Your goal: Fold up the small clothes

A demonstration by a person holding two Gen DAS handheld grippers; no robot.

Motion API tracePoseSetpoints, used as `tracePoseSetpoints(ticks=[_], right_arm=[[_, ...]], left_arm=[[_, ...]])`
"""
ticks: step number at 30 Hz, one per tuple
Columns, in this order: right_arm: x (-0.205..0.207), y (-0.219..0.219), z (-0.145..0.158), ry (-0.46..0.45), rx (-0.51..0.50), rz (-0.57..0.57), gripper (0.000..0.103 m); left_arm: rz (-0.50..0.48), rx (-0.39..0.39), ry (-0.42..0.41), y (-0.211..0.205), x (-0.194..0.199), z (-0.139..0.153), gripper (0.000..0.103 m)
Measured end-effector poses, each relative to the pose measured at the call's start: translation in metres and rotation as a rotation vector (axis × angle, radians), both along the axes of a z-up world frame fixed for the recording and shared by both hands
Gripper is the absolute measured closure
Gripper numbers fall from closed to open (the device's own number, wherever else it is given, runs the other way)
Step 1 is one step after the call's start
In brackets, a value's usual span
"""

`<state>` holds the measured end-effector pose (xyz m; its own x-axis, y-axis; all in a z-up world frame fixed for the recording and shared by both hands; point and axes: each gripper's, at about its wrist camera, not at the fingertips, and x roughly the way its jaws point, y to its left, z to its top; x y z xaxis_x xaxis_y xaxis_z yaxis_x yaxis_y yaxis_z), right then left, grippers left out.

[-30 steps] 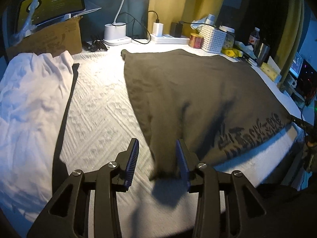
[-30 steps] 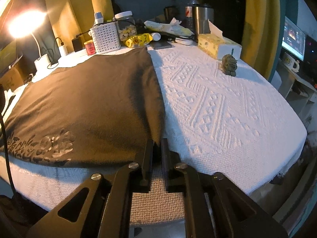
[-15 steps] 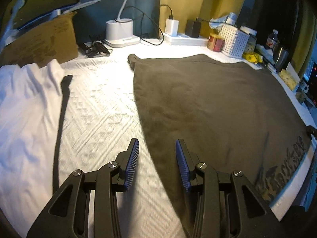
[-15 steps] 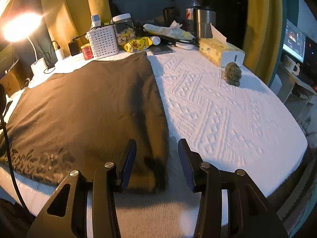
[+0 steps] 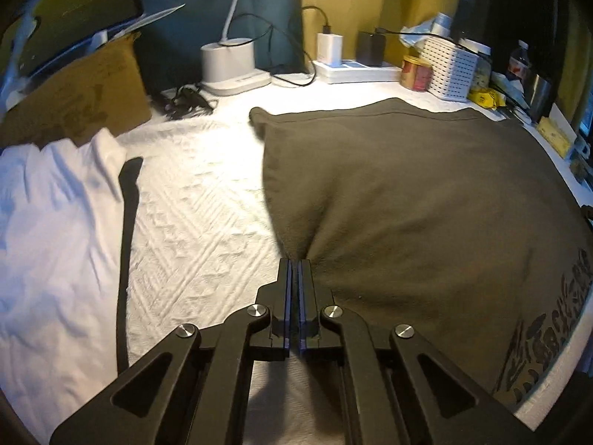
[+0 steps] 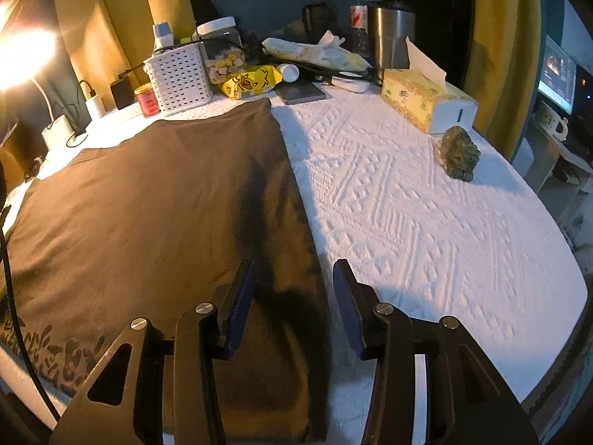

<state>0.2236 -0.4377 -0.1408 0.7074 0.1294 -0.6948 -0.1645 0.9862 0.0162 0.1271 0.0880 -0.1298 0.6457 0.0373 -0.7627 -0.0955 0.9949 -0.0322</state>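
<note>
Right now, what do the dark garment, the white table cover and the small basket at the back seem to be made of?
Dark garment: probably soft matte cotton knit; it creases where the left tongs pinch its edge.
White table cover: looks like quilted or woven textile, with a raised geometric pattern.
Basket: likely rigid white plastic, with regular rows of holes.

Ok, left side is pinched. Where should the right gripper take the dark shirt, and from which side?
Probably its right side edge, near the front corner. The dark shirt lies flat on the white cover, and that long edge runs straight between the open right gripper pads. Come from the near side, low, one finger over the fabric and one outside it, mirroring the left gripper, shut on the opposite edge.
</note>
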Motion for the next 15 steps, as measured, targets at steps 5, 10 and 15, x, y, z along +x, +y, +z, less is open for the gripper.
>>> tracePoseSetpoints(ticks=[5, 10, 15], right_arm=[[0.013, 0.005, 0.002, 0.007, -0.012, 0.013, 0.057], [0.032, 0.01, 0.005, 0.026, -0.015, 0.018, 0.057], [0.049, 0.018, -0.002, 0.045, -0.048, 0.041, 0.088]], left_arm=[[0.004, 0.0, 0.007, 0.0, 0.003, 0.0, 0.102], [-0.007, -0.012, 0.021, 0.002, 0.006, 0.001, 0.102], [-0.001, -0.051, 0.024, 0.005, 0.006, 0.0, 0.101]])
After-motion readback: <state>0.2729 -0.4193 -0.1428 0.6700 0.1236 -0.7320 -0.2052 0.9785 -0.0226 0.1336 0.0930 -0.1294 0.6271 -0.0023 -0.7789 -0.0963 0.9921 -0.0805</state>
